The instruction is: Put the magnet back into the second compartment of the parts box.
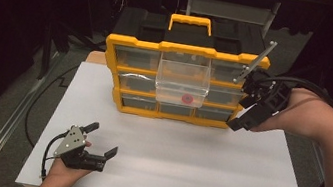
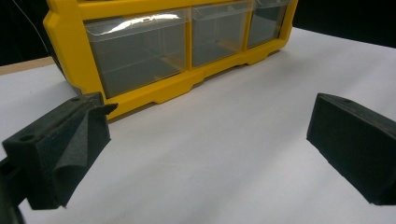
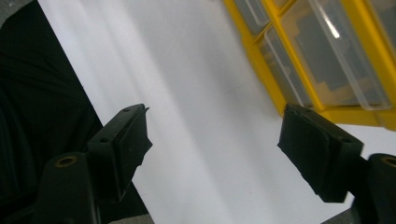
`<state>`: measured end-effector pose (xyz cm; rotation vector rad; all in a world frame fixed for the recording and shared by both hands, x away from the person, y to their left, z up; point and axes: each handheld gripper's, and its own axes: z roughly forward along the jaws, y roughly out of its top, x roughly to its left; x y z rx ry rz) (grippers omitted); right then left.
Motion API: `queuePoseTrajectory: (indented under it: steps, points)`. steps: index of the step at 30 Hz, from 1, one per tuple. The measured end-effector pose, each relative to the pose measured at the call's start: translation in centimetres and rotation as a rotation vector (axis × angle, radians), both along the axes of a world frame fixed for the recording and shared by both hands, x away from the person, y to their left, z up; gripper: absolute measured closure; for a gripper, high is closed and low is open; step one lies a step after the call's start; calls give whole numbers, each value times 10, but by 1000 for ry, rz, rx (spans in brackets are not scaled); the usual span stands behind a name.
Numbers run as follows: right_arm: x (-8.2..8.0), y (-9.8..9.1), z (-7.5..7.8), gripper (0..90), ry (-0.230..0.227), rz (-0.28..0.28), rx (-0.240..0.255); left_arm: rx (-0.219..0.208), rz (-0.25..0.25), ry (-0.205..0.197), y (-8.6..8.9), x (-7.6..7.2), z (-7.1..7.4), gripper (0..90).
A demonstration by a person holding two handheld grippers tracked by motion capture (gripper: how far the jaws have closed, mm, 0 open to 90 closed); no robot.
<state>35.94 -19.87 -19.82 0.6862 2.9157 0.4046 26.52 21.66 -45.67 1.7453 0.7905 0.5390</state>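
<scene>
The left hand-held gripper (image 1: pixel 105 139) rests on the white counter (image 1: pixel 184 162) at about 7 o'clock from the counter's middle, jaws apart with nothing between them; in the left gripper view it faces the bottom row of the drawer cabinet (image 2: pixel 154 88). The drawer cabinet (image 1: pixel 181 83) stands at 12 o'clock, a yellow frame with a black top, a yellow carry handle and three rows of clear drawers. One clear drawer (image 1: pixel 182 83) in the middle column is pulled well out toward 6 o'clock, overhanging the rows below; a small red object (image 1: pixel 187 99) lies at its front, too small to identify. The right hand-held gripper (image 1: pixel 240 110) hangs at 2 o'clock, just beside the cabinet's right edge, jaws apart and empty; its own view shows the counter (image 3: pixel 187 116) between them and the cabinet (image 3: pixel 327 70) to one side. Risks, as judged from here: the drawer looks extended far enough that a further pull or a downward knock could tip it off its rails and spill the red object. A jaw catching the yellow frame instead of the drawer lip could shift the whole cabinet. The drawer's smooth clear plastic may let the pads slip.
</scene>
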Motion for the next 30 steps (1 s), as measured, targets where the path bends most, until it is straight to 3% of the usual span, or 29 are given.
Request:
queuePoseTrajectory:
  steps: [7, 21, 30]
  points:
    - [-3, -5, -24, 176, 21, -22, -11, -1, 1, 0, 0, 0, 0, 6]
    - [-2, -12, -77, 9, 13, -51, -25, 3, 0, 3, 0, 0, 0, 6]
    - [-2, -13, -113, 2, 0, -66, -42, 2, -1, 2, -1, 0, 0, 6]
